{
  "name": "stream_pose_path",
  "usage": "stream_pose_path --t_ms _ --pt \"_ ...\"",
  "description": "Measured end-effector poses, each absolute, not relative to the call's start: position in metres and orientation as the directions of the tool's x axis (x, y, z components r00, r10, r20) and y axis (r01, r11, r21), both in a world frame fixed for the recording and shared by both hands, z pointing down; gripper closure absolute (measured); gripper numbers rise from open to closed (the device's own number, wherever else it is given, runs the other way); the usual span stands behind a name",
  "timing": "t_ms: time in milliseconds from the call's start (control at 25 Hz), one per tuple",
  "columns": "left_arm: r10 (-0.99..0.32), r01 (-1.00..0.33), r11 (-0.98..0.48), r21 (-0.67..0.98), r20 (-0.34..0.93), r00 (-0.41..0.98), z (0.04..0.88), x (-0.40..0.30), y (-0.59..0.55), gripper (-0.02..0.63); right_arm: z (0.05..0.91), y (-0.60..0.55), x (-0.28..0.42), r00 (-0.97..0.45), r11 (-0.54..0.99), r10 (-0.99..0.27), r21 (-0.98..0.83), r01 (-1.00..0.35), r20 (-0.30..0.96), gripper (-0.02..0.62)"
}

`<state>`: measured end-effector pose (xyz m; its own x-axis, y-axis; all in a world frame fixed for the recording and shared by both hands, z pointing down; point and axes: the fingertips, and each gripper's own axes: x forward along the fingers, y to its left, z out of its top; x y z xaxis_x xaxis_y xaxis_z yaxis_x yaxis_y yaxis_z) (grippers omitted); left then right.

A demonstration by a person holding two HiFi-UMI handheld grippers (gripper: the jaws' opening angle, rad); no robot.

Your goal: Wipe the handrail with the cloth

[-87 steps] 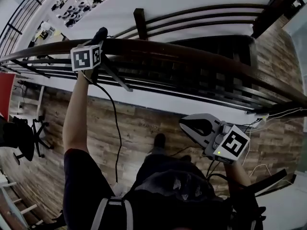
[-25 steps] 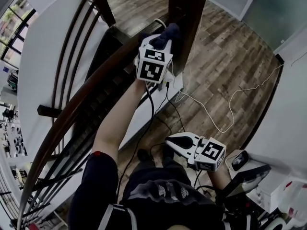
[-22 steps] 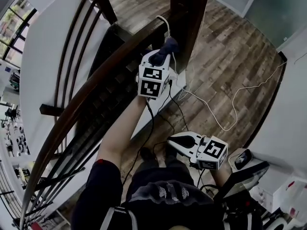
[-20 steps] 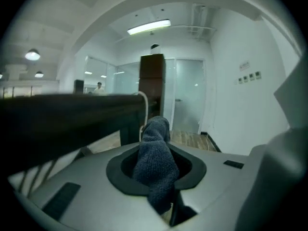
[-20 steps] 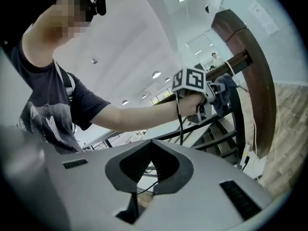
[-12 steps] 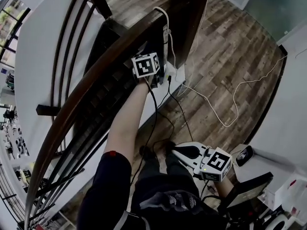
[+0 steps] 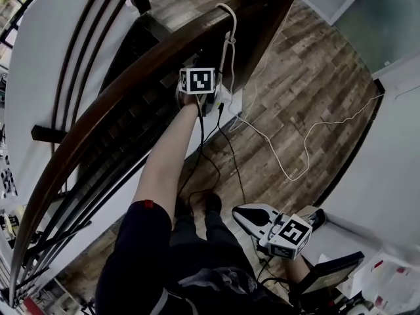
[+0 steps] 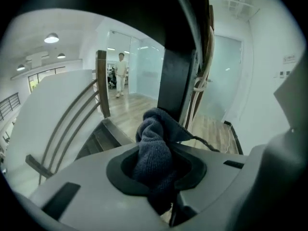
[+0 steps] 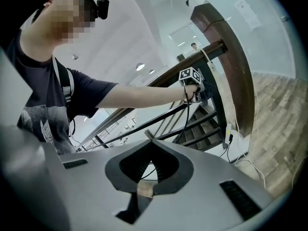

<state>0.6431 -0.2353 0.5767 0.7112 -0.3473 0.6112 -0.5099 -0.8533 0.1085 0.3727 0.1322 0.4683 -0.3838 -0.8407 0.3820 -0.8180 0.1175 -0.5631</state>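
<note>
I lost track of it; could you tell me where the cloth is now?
The cloth sits pinched in the left gripper, shown in its own view, near the dark post at the handrail's end.

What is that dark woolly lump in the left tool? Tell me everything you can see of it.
It is a cloth, dark blue-grey, knit-looking and soft, bunched into a thick upright wad. The left tool is shut on its lower part. The folded top sticks out beyond the tool, close in front of a dark wooden post. Whether it touches the post cannot be told.
</note>
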Motion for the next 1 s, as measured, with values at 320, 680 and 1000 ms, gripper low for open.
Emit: stream_pose_path --t_ms 320,680,1000 --pt "-0.338 -0.525 -0.847 0.082 0.679 0.652 0.596 0.558 -0.253 0.514 0.455 0.099 0.361 -0.517 0.298 -0.783 -0.521 -0.800 0.346 0.592" --pt "-0.403 -0.646 -0.759 0.078 0.724 0.560 0.597 0.346 -0.269 0.514 0.449 0.069 0.259 -0.751 0.539 -0.599 -0.553 -0.635 0.278 0.591" --pt "-0.469 -0.721 -0.689 0.070 0.715 0.518 0.603 0.124 -0.300 0.514 0.447 0.018 0.120 -0.847 0.646 -0.433 -0.549 -0.531 0.309 0.592"
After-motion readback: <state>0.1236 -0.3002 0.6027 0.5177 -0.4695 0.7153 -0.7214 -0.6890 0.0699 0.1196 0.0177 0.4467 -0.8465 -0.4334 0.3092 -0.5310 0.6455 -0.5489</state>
